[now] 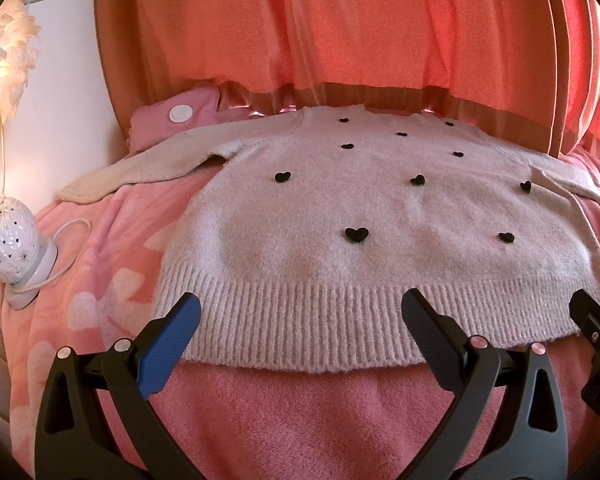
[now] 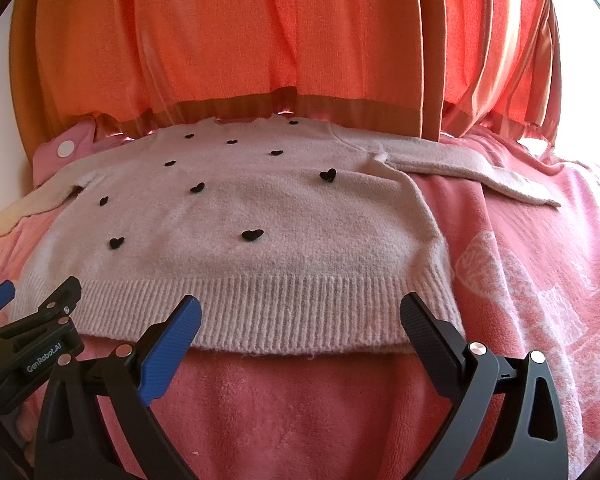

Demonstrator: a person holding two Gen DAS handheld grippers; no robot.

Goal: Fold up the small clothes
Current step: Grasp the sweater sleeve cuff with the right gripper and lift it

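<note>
A small cream knit sweater (image 1: 360, 208) with black hearts lies flat, front up, on a pink blanket, sleeves spread to both sides; it also shows in the right wrist view (image 2: 259, 208). My left gripper (image 1: 300, 312) is open and empty, its fingertips just above the ribbed hem at its left half. My right gripper (image 2: 300, 312) is open and empty over the hem's right half. The right gripper shows at the right edge of the left wrist view (image 1: 596, 328), and the left gripper shows at the left edge of the right wrist view (image 2: 31, 312).
The pink blanket (image 1: 300, 420) covers the surface. Orange curtains (image 1: 340, 32) hang behind. A white ceramic lamp base (image 1: 13, 248) with cord and a feather lamp stand at the left. A pink item with a white disc (image 1: 181, 114) lies behind the left sleeve.
</note>
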